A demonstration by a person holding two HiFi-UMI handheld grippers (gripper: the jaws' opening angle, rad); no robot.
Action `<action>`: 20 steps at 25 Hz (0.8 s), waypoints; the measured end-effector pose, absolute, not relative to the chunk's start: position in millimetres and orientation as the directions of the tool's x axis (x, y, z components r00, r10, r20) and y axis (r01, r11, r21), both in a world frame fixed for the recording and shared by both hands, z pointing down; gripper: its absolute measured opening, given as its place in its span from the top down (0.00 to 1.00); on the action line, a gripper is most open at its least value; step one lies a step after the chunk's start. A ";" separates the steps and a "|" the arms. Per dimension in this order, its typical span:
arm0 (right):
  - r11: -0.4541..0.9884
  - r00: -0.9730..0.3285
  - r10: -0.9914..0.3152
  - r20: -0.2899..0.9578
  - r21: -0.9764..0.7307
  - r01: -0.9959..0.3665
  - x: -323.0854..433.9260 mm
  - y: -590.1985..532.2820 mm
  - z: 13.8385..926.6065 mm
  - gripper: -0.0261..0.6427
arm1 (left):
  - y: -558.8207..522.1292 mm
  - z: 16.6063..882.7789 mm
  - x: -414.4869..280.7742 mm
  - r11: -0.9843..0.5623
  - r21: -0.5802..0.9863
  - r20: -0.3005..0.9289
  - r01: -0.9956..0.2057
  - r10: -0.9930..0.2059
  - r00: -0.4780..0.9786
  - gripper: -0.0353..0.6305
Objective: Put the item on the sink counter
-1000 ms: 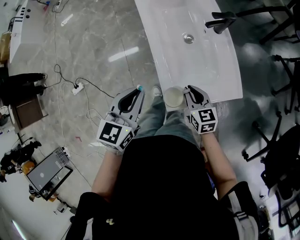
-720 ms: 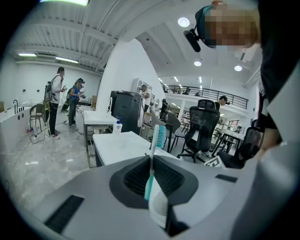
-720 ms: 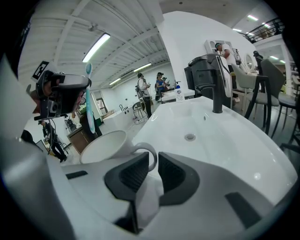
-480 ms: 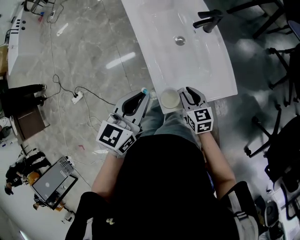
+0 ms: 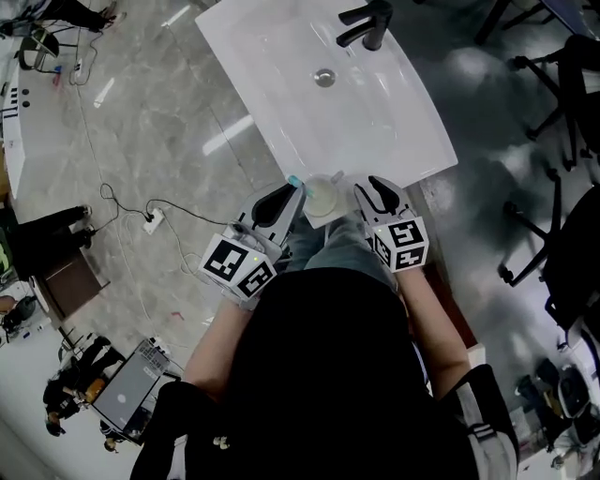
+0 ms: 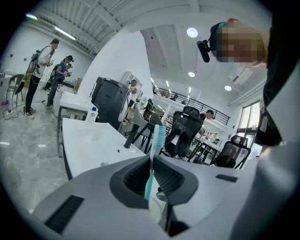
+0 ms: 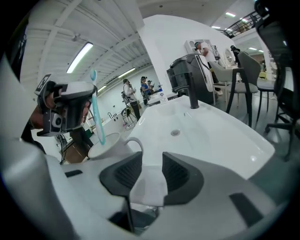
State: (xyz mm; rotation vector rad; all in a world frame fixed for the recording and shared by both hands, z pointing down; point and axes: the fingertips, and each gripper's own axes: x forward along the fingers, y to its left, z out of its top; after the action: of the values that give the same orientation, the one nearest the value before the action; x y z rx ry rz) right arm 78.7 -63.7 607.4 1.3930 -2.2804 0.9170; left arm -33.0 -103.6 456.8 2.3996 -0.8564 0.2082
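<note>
A white mug point(image 5: 322, 197) stands on the near edge of the white sink counter point(image 5: 281, 56). My right gripper point(image 5: 371, 190) sits just right of it; its jaws have just been opening and nothing is between them. In the right gripper view the mug point(image 7: 105, 146) is ahead and left of the right gripper point(image 7: 151, 166), its handle toward the jaws. My left gripper point(image 5: 281, 200) is shut on a teal-and-white toothbrush point(image 5: 294, 182), bristles up, right beside the mug's left rim. The toothbrush point(image 6: 153, 159) stands upright in the left gripper point(image 6: 151, 164).
A black faucet point(image 5: 362, 22) and the basin drain point(image 5: 324, 77) lie farther along the counter. Black office chairs point(image 5: 562, 84) stand to the right. A power strip with cables point(image 5: 150, 225) lies on the marble floor at left. People stand far off.
My right gripper has opened and let go of the mug, which now rests on the counter edge. My left gripper has carried the toothbrush in toward the mug.
</note>
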 end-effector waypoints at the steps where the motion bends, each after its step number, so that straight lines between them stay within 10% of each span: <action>1: 0.314 -0.473 -0.676 0.565 -0.360 -0.879 78.2 -83.3 610.0 0.74 | -123.9 466.9 -35.1 -0.624 0.474 0.331 -0.621 -0.527 0.783 0.89; 20: 0.272 -0.454 -0.680 0.576 -0.376 -0.886 80.4 -78.8 613.4 0.75 | -98.4 539.9 -27.0 -0.677 0.403 0.496 -0.616 -0.405 0.769 0.89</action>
State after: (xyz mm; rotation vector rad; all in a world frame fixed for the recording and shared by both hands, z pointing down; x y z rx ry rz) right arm 80.4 -78.8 613.4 1.4348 -2.2463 0.9687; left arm -27.0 -98.4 539.9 2.3987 -0.7619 0.4982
